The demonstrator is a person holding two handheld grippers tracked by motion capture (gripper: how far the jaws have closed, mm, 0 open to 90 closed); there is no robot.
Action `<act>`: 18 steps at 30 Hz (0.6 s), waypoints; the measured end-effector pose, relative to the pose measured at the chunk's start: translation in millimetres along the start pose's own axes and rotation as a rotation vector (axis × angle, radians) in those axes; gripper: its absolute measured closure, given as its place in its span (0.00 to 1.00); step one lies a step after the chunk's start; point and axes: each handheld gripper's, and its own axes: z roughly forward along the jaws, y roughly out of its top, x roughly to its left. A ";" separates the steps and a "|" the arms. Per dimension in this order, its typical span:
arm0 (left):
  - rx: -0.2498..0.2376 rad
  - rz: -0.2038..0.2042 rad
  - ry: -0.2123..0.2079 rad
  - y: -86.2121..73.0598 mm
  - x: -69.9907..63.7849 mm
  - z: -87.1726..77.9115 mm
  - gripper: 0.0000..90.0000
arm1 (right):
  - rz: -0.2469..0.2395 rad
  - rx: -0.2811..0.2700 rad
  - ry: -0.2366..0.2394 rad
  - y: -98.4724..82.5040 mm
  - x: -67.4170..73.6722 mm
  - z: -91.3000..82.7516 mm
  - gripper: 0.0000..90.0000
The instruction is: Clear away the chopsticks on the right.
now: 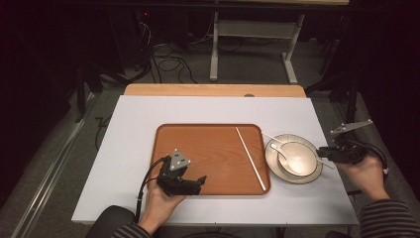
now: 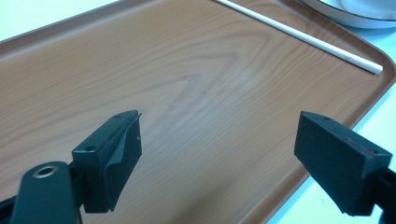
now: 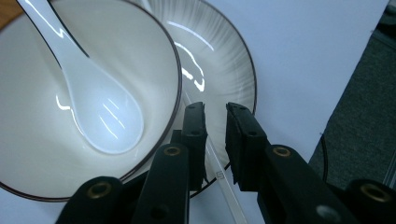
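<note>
High view looks down on the whole table [image 1: 133, 148]; both gripper views sit close, sharing its tray [image 1: 208, 144] and bowl [image 1: 297, 158].

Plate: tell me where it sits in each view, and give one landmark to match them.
High view: the plate lies mid-right, just right of the tray.
Left gripper view: plate at the top right corner, past the tray's edge.
Right gripper view: plate at upper middle, beyond the right claw.
Shared landmark: the bowl on it.
</note>
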 end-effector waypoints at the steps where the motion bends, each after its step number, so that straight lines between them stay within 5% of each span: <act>1: 0.000 -0.001 0.000 -0.2 -0.2 0.2 0.17 | -0.011 0.027 -0.002 -1.5 0.0 5.0 0.88; 18: 0.002 0.000 0.001 -0.4 0.1 0.3 0.17 | -0.038 0.134 0.002 -0.5 1.8 29.8 0.87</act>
